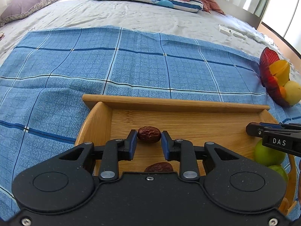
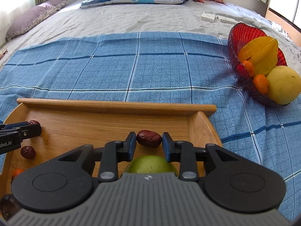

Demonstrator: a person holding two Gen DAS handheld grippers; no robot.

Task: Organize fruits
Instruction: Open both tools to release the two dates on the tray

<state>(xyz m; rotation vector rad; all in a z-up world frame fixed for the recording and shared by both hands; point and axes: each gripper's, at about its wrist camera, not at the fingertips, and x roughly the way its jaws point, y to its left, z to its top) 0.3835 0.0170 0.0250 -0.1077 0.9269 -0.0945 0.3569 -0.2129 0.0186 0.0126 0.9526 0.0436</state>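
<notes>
Each gripper frames one red date over the wooden tray (image 2: 112,104), which sits on the blue checked cloth (image 2: 131,69) on the bed.

Your left gripper (image 1: 148,141) has its jaws apart either side of a date (image 1: 149,136), with a sliver of gap each side; a second date (image 1: 159,167) lies nearer you. Your right gripper (image 2: 149,141) likewise brackets a date (image 2: 149,138), jaws apart, above a green fruit (image 2: 150,163); the left view shows two green fruits. In all you can count three dates clearly in the tray. On the right, the red bowl (image 2: 242,32) holds one starfruit (image 2: 261,54), two small oranges (image 2: 260,83) and one yellow pear (image 2: 283,84).
</notes>
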